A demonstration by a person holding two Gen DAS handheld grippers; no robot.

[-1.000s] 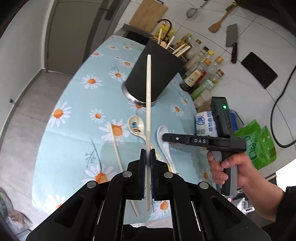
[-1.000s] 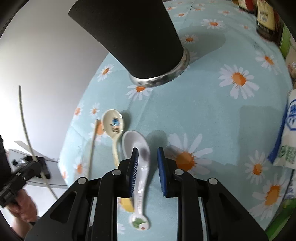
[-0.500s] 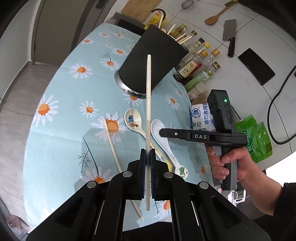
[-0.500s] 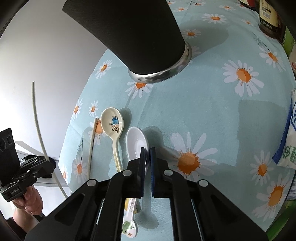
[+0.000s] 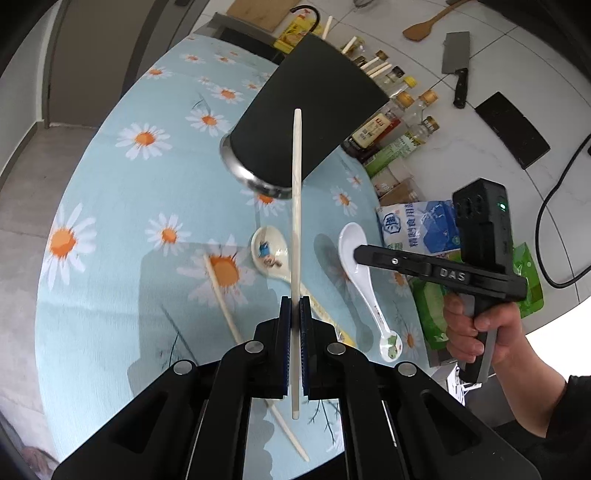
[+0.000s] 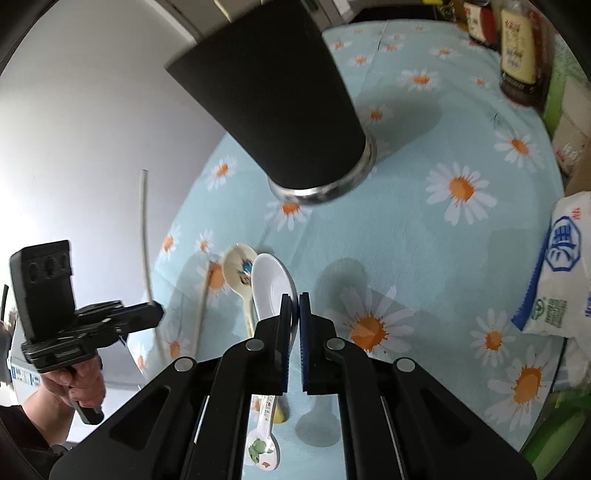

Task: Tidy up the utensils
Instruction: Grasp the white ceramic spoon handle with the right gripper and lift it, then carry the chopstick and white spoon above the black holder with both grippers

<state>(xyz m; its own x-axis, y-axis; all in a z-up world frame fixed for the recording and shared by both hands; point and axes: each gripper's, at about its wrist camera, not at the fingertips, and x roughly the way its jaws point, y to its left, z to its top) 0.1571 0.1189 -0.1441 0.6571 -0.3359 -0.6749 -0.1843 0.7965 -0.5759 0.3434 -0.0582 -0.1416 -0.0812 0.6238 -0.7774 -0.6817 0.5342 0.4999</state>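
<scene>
My left gripper (image 5: 295, 314) is shut on a pale chopstick (image 5: 296, 192) that stands up along its fingers, in front of the black utensil holder (image 5: 306, 122). My right gripper (image 6: 294, 306) is shut on the bowl edge of a white spoon (image 6: 269, 288), which hangs a little above the daisy tablecloth (image 6: 424, 258). Its handle end bears a small green picture (image 6: 260, 448). On the cloth lie a patterned spoon (image 5: 267, 251) and a second chopstick (image 5: 221, 291). The left wrist view shows the right gripper (image 5: 356, 254) and white spoon (image 5: 364, 280) from the side.
Sauce and spice bottles (image 5: 388, 122) line the table's far right edge, with a white and blue bag (image 5: 417, 229) and a green bag (image 5: 428, 306) beside them. A cleaver (image 5: 456, 62) and a wooden spatula (image 5: 428, 27) hang on the tiled wall. A yellow-handled utensil (image 5: 325, 314) lies under the spoons.
My right gripper shut on the white spoon's bowl and lifted it off the cloth. My left gripper moved lower and closer to the table with the chopstick still in it.
</scene>
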